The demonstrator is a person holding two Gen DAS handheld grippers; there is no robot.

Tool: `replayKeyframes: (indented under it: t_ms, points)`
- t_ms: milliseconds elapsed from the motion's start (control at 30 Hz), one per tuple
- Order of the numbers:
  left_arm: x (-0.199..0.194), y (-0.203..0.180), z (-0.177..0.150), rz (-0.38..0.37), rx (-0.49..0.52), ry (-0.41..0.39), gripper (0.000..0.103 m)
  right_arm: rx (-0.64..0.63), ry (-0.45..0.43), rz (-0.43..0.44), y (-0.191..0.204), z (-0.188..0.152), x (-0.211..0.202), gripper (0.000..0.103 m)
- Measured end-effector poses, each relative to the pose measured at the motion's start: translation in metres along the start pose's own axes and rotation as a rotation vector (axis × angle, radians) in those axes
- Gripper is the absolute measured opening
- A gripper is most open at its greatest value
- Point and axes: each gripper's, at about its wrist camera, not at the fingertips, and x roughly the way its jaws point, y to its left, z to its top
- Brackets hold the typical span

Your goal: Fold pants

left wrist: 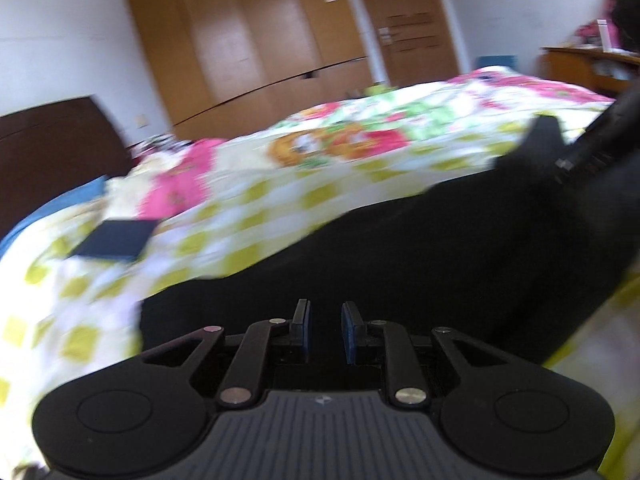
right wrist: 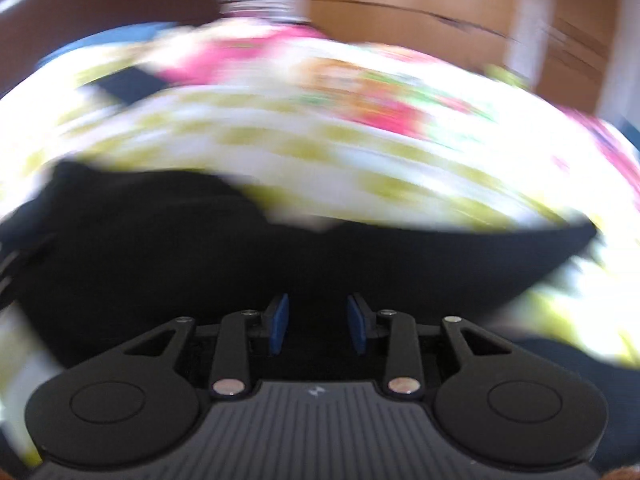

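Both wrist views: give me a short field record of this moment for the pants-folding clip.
surface: bed with floral and checked bedspread
garment: black pants, spread on the bedspread
left gripper: jaws apart, nothing visibly gripped
right gripper: jaws apart, nothing visibly gripped
other item: dark flat rectangular object on the bedspread
image quality: heavy motion blur, worst in right wrist view

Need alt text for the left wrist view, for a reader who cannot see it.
Black pants lie spread on a bed with a yellow-checked, flowered sheet, just ahead of the left claw, whose blue pads stand apart with nothing visibly pinched between them. A small dark square object lies on the sheet to the left; wooden wardrobes stand behind. The picture is motion-blurred.
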Motion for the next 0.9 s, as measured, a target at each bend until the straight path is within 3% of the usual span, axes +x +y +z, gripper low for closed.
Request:
replayKeyframes:
  t_ms: [100,200,300,467,500,533,567,667,767,833,900]
  points:
    - [0.012,-0.050,0.014,-0.096,0.099,-0.018,0.035,0.240,-0.022,-0.060,-0.085,0.004,0.011,0.040]
    - [0.030,-0.086,0.026,-0.173,0.148,0.002,0.035,0.449,-0.026,-0.036,-0.149,0.007,0.034,0.040]
    - [0.042,-0.108,0.038,-0.225,0.149,0.011,0.035,0.617,-0.060,0.030,-0.189,0.004,0.054,0.040]
    - [0.054,-0.129,0.049,-0.249,0.173,0.041,0.035,0.779,-0.115,0.101,-0.215,0.003,0.095,0.041]
    - [0.056,-0.133,0.050,-0.247,0.179,0.046,0.035,0.782,-0.114,0.102,-0.214,0.005,0.100,0.029]
    - [0.059,-0.134,0.052,-0.246,0.183,0.050,0.035,0.797,-0.103,0.123,-0.214,0.007,0.103,0.004]
    - [0.060,-0.136,0.054,-0.246,0.188,0.053,0.035,0.828,-0.102,0.152,-0.217,0.010,0.102,0.005]
    - [0.058,-0.139,0.060,-0.245,0.213,0.059,0.035,0.803,-0.202,0.226,-0.216,0.023,0.059,0.005]
    - [0.051,-0.142,0.066,-0.245,0.234,0.048,0.035,0.731,-0.322,0.277,-0.218,0.026,-0.018,0.005]
    - [0.041,-0.144,0.066,-0.249,0.235,0.026,0.035,0.680,-0.380,0.279,-0.219,0.012,-0.066,0.005]
    - [0.031,-0.148,0.064,-0.256,0.230,0.005,0.035,0.644,-0.374,0.229,-0.222,-0.015,-0.095,0.005]
